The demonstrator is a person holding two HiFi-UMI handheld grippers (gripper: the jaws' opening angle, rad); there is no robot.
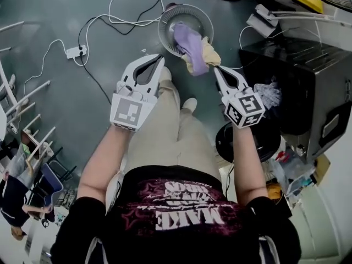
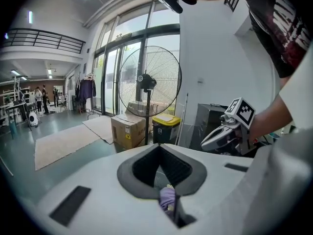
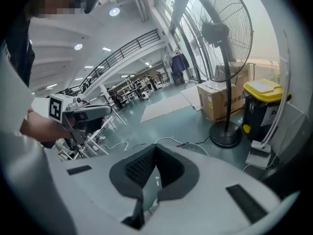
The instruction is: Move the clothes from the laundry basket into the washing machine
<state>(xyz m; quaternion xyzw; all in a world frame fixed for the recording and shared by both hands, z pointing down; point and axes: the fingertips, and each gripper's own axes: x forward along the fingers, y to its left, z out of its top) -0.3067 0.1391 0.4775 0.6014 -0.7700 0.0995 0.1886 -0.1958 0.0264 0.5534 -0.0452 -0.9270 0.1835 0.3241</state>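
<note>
Laundry basket (image 1: 165, 23) on floor, with purple cloth (image 1: 190, 43) and yellow cloth (image 1: 209, 55) draped over its near rim.

Left gripper (image 1: 159, 59): tips just beside that rim, left of cloths. Right gripper (image 1: 216, 69): tips just beside yellow cloth at basket's right; cannot tell if touching.

Both pairs of jaws clenched, nothing gripped.

Left gripper view only: purple cloth seen through slot behind closed tips. Right gripper view only: pedestal fan (image 3: 222, 38) and floor cables. Head view only: whole basket.

Both forearms stretched forward toward basket, grippers tilted down.
</note>
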